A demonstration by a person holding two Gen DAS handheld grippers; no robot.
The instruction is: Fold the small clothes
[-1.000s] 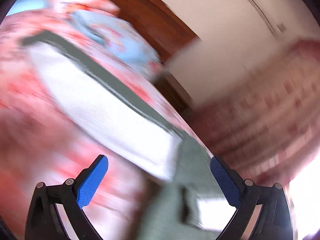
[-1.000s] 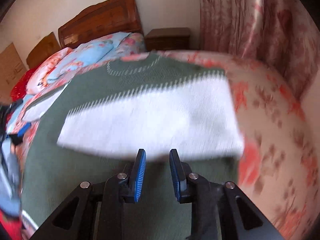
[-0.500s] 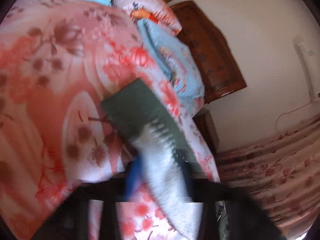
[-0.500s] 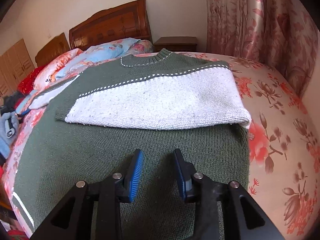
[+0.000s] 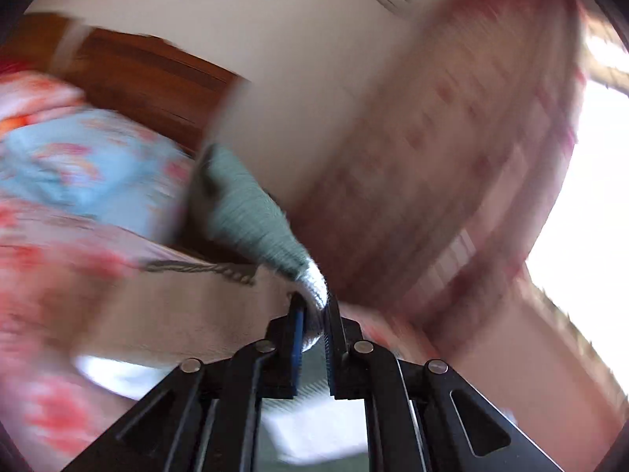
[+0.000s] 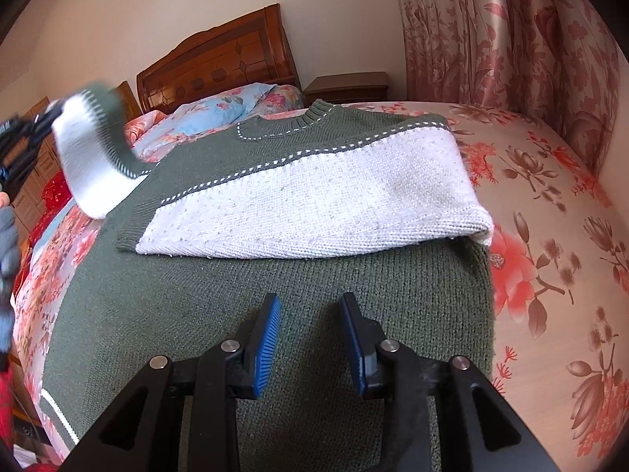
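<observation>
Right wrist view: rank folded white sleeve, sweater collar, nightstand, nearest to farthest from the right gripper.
From the right gripper:
1. Folded white sleeve, lying across the sweater just ahead.
2. Sweater collar, beyond it at the far edge.
3. Nightstand, behind the bed by the curtain.

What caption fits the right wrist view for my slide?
Right gripper open over a green sweater, one white sleeve folded across it, the other sleeve lifted by the left gripper.

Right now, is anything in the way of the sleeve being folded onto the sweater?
Nothing visible. The left tongs hold the raised sleeve at the sweater's left side. Only the already folded sleeve lies across the chest; the right tongs hover open near the hem.
</observation>
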